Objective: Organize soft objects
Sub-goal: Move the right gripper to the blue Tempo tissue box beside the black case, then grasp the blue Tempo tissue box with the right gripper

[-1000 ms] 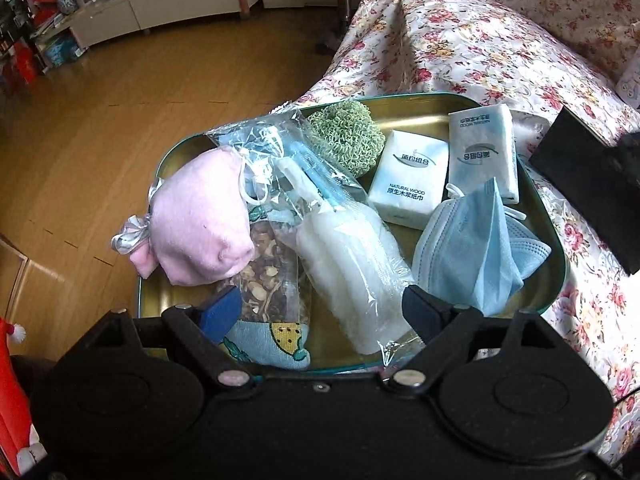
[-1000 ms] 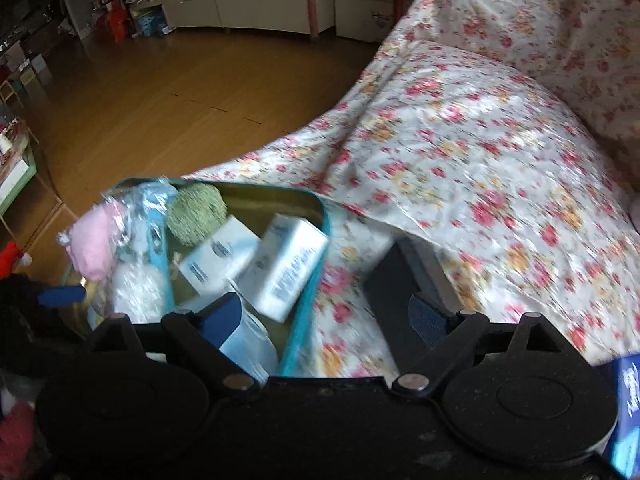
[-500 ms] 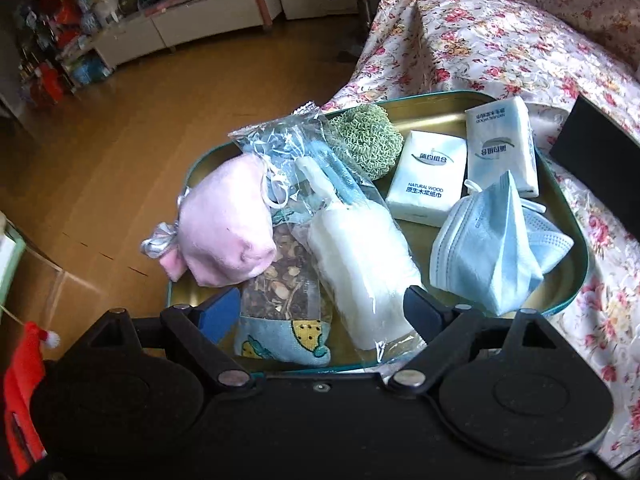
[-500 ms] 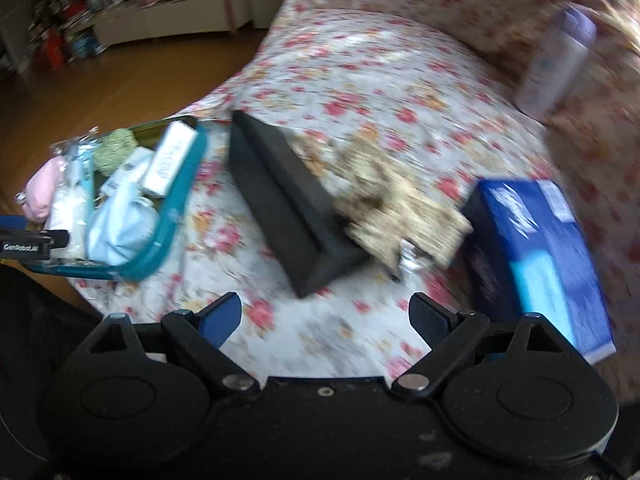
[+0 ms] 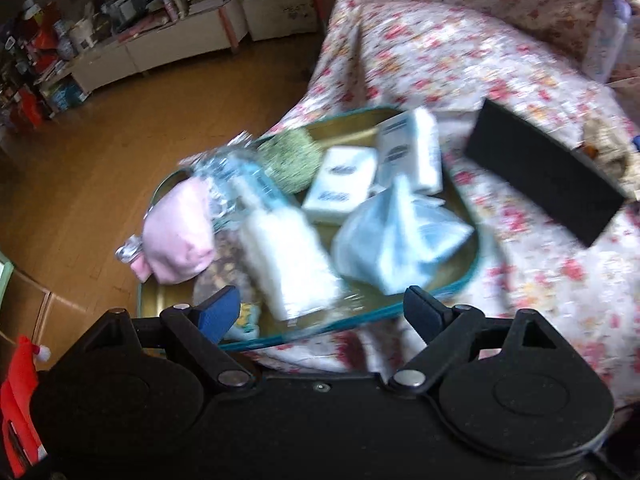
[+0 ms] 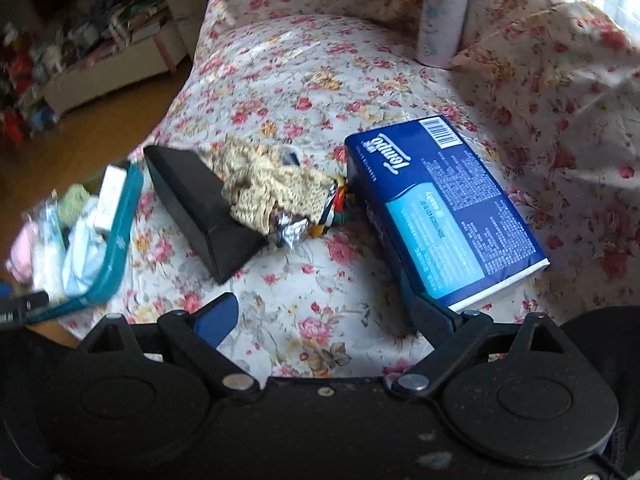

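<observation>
A teal-rimmed gold tray (image 5: 472,276) on the flowered sofa holds a pink pouch (image 5: 178,236), a green knitted ball (image 5: 290,160), two white tissue packs (image 5: 340,186), a blue face mask (image 5: 396,242) and a clear bag of white stuff (image 5: 286,252). My left gripper (image 5: 320,308) hangs open above the tray's near edge, holding nothing. My right gripper (image 6: 326,314) is over the sofa, its jaws opening with only fabric between them. Ahead of it lie a beige knitted piece (image 6: 270,184), a black box (image 6: 200,204) and a blue tissue package (image 6: 440,208).
A lilac bottle (image 6: 442,12) stands at the back of the sofa against the cushions. The tray (image 6: 116,248) sits at the sofa's left edge, with wooden floor (image 5: 100,140) and cluttered low white cabinets (image 5: 160,52) beyond. A red hat (image 5: 20,384) shows at lower left.
The right gripper swung right from the tray to the black box, knitted piece and blue package. The left gripper pulled back, so the tray looks farther away.
</observation>
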Motion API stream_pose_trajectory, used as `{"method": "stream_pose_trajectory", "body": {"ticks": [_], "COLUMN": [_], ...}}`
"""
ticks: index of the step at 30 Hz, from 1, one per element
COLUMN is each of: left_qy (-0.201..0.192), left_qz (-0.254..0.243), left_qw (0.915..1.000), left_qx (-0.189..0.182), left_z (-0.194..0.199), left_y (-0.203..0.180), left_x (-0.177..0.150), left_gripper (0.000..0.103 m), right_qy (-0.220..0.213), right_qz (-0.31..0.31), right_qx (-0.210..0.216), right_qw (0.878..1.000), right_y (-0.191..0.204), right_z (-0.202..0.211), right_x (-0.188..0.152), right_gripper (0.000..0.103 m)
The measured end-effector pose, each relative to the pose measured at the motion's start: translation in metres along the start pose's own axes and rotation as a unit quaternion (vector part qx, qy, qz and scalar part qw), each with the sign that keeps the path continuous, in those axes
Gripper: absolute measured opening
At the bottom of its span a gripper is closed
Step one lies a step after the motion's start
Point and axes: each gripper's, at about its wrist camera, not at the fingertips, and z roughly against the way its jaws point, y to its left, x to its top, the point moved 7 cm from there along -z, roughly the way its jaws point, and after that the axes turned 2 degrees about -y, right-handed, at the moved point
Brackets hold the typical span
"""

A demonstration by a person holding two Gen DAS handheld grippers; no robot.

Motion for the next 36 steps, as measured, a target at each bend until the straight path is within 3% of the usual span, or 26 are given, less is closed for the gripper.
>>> {"method": "stream_pose_trajectory", "body": {"ticks": [6, 10, 12, 17, 27, 31, 36], "left_qy": [-0.017, -0.006, -0.001, 0.017, 0.044, 0.053, 0.061], "left_qz": [-0.014, -0.032, -0.045, -0.058, -0.041, -0.032, -0.022], "left_qw": [0.9982, 0.9949, 0.9931, 0.9889, 0.9877, 0.9878, 0.9871], "left_qx": [-0.056, -0.095, -0.108, -0.136, -0.144, -0.143, -0.146], "left_z": [0.023, 0.023, 0.022, 0.025, 0.024, 0.020, 0.016], "left_y": [-0.042, -0.082, -0.100, -0.131, -0.134, -0.130, -0.128], "left_x": [0.016, 0.017, 0.015, 0.003, -0.015, -0.019, -0.022], "left_gripper": [0.087, 0.087, 0.087, 0.087, 0.087, 0.087, 0.087], "right_qy": [-0.021, -0.045, -0.056, -0.075, -0.080, -0.065, -0.018], "right_qz": [0.007, 0.021, 0.025, 0.030, 0.066, 0.100, 0.073], "right_qx": [-0.009, -0.026, -0.035, -0.044, -0.070, -0.109, -0.125], "right_qw": [1.000, 0.998, 0.997, 0.996, 0.992, 0.987, 0.989], "right_y": [0.001, -0.001, -0.002, 0.005, 0.035, 0.037, 0.017], "right_z": [0.003, 0.009, 0.010, 0.001, -0.042, -0.054, -0.050], "right_x": [0.009, 0.022, 0.031, 0.058, 0.099, 0.088, 0.059], "right_gripper": [0.095, 0.096, 0.102, 0.102, 0.102, 0.101, 0.101]}}
